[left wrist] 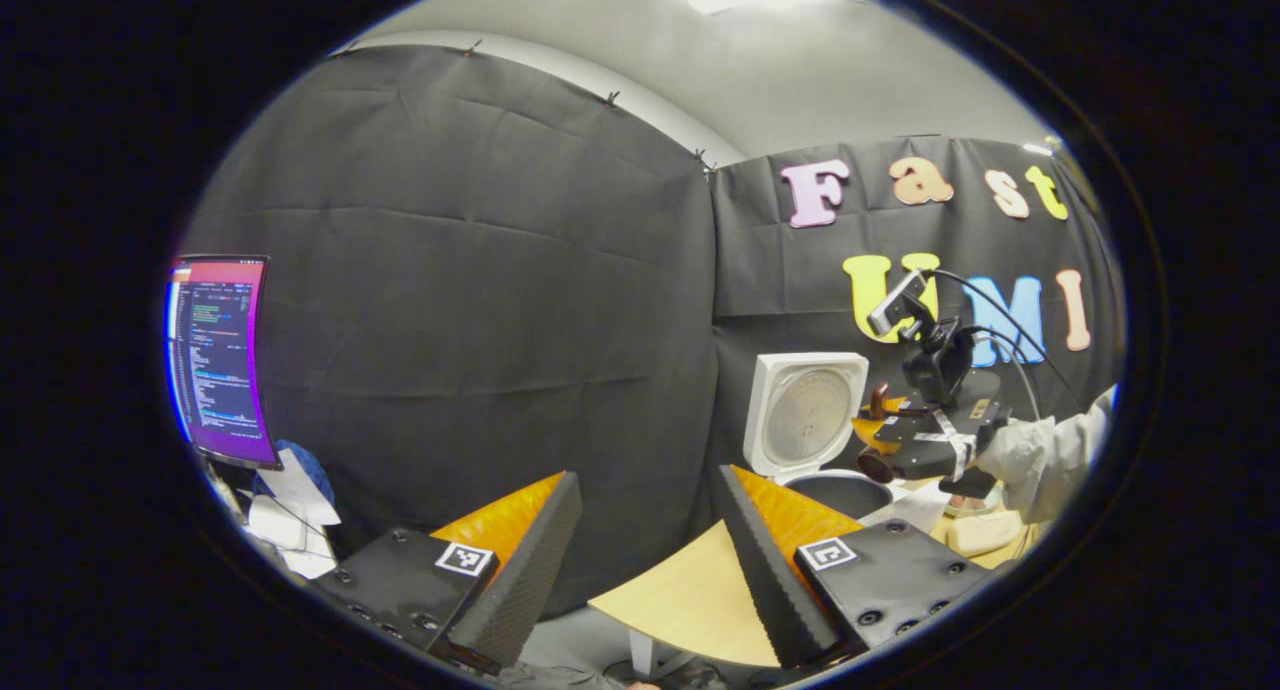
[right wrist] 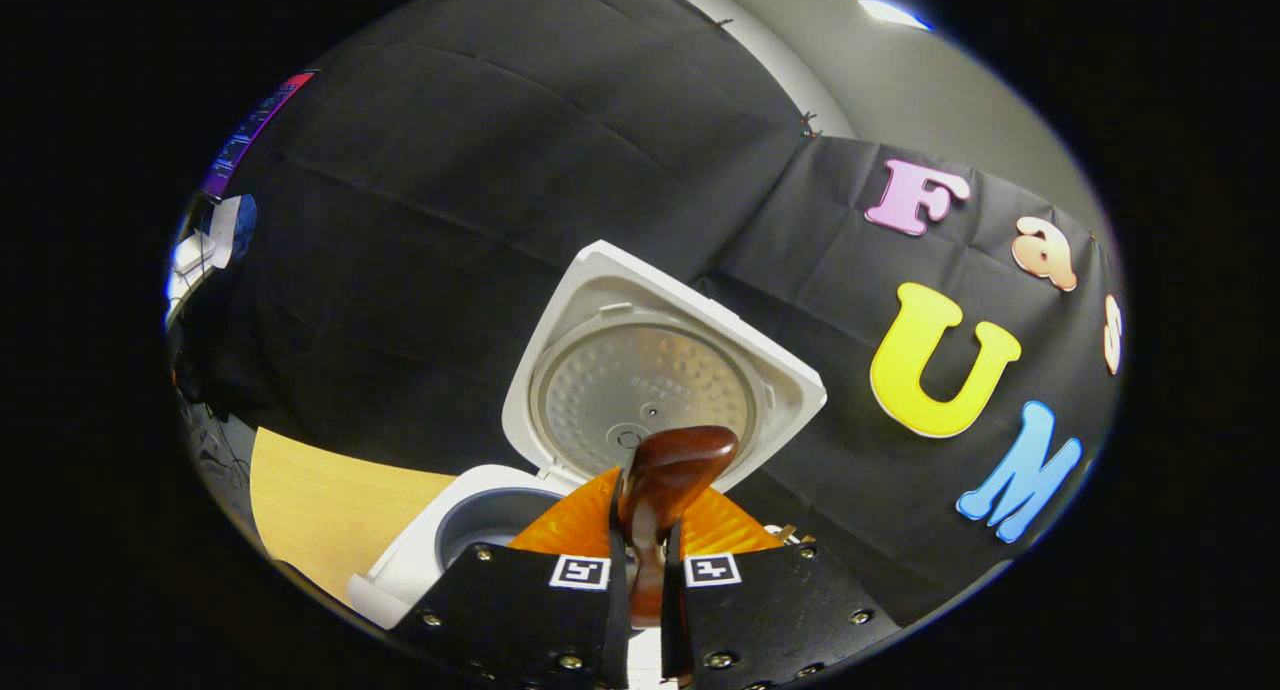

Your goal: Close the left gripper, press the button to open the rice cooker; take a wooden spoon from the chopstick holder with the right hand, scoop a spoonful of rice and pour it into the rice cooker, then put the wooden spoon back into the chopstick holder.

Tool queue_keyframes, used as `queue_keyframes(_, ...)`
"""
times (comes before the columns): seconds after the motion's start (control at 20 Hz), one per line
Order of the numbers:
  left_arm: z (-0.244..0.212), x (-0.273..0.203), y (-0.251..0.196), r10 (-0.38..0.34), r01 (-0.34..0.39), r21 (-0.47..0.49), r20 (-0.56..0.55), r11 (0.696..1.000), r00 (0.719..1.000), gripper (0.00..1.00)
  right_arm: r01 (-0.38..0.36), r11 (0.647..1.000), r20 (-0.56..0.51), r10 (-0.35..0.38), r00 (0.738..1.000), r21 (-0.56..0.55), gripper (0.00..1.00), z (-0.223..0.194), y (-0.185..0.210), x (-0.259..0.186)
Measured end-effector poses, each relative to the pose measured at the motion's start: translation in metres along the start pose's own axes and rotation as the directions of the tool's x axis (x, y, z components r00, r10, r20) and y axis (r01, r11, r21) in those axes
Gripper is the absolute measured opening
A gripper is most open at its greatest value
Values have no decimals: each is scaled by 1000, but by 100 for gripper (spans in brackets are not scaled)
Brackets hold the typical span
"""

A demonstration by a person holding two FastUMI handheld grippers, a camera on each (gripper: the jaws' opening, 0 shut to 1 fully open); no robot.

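Note:
The white rice cooker [left wrist: 805,410] stands open, its lid upright and the dark inner pot [left wrist: 840,492] below it. My left gripper [left wrist: 648,478] is open with nothing between its fingers, back from the cooker over the table's near edge. My right gripper [right wrist: 645,515] is shut on the brown wooden spoon [right wrist: 672,470], whose end rises in front of the open lid [right wrist: 650,380], just right of the pot [right wrist: 490,525]. From the left gripper view, the right gripper [left wrist: 885,440] hangs just right of the cooker with the spoon [left wrist: 878,400] sticking up, held by a grey-sleeved arm [left wrist: 1045,450].
A light wooden table [left wrist: 690,600] carries the cooker. A small beige object [left wrist: 985,532] and a bowl-like item lie under the right gripper. A lit monitor [left wrist: 220,360] and clutter stand at the far left. Black cloth walls close off the back.

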State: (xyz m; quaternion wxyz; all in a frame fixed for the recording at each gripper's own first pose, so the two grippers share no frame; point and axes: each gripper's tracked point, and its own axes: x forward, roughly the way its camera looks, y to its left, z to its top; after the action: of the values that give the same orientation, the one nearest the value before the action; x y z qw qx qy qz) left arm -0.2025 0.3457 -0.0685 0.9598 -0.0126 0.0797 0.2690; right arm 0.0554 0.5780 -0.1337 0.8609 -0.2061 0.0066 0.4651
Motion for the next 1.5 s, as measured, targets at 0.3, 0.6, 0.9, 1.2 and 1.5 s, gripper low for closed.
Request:
queue_keyframes(0.3,12,7,-13,-53,53,3,17,999,998,95,-25,843,6,26,1000,538,13,5,-45,-27)
queue_keyframes(0.6,31,37,-58,-132,133,0,48,991,990,93,48,598,-13,-63,998,800,13,-8,-126,-84)
queue_keyframes(0.9,48,40,-114,-227,228,-9,81,974,971,95,178,598,-77,-191,979,782,13,-41,-196,-149)
queue_keyframes(1.2,56,38,-171,-308,311,-24,88,950,947,93,338,538,-188,-315,930,772,13,-99,-260,-221)
queue_keyframes(1.5,66,31,-221,-374,377,-13,95,926,923,95,490,439,-307,-424,852,753,13,-169,-313,-293)
